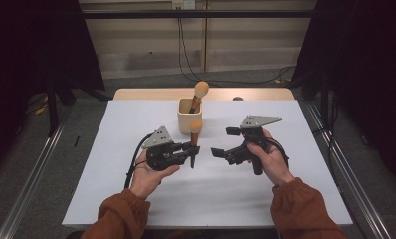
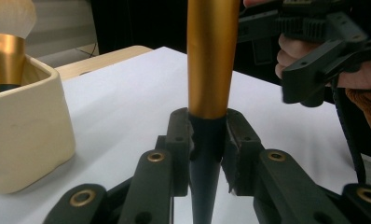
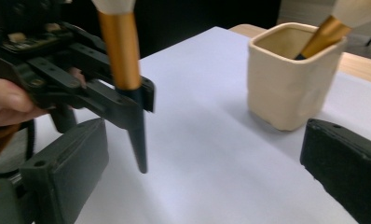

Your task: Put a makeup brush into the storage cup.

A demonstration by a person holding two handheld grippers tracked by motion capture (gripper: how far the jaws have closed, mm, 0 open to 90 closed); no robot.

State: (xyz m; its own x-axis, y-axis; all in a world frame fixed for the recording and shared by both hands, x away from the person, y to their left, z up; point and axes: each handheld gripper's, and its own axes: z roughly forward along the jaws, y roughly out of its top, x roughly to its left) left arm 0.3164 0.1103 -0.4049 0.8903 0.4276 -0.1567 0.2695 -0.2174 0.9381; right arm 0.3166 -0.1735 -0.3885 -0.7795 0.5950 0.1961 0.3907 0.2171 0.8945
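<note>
Rust-coloured sleeves are seen at the near edge of the white desk [image 1: 111,199], each hand carrying a gripper over the middle of the surface. The left gripper [image 1: 192,149] is clamped on a makeup brush [image 1: 194,135], which is held upright by the dark lower part of its handle, with the gold ferrule and the bristle head above the jaws and the pointed tip hanging just above the desk. Just to its right, the right gripper [image 1: 223,144] is held with its jaws spread wide and nothing between them, pointed toward the brush but apart from it. Farther off, near the middle of the far edge, a cream square cup [image 1: 188,115] stands, and a second brush [image 1: 198,95] is already leaning inside it, bristles up. The work is judged to be about halfway: one brush is stowed, while the held one is lifted and close to the cup but not yet in it. What remains, it seems, is for it to be carried over the rim, lowered handle first, and released.
</note>
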